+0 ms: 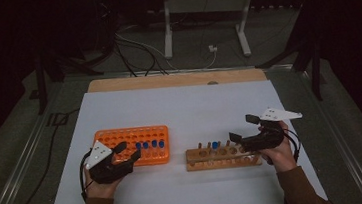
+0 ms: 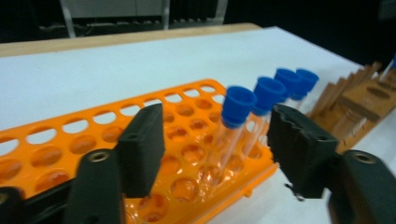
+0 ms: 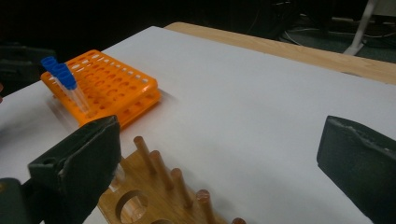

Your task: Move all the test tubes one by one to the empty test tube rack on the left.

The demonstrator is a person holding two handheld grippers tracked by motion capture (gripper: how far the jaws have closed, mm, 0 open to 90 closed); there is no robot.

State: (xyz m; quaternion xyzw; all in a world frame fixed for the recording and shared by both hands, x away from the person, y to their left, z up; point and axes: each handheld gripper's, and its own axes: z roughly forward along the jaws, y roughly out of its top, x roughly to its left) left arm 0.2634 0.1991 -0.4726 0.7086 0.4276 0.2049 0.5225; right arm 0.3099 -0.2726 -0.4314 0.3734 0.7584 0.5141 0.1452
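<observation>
- We see the left gripper (image 2: 215, 140) at the near right corner of the orange plastic tube rack (image 1: 132, 146), its jaws apart around a clear blue-capped tube (image 2: 232, 126) standing in the rack, pads clear of it.
- The right gripper (image 3: 219, 158) gapes wide and empty over the wooden peg rack (image 1: 223, 156) on the white table (image 1: 179, 107).

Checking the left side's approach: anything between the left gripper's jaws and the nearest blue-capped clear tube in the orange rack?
Nothing visible. The left gripper is open, and the nearest blue-capped clear tube stands in the orange plastic rack in the gap between the jaws, neither pad touching it. The other three blue-capped tubes line up behind it, not in front.
</observation>
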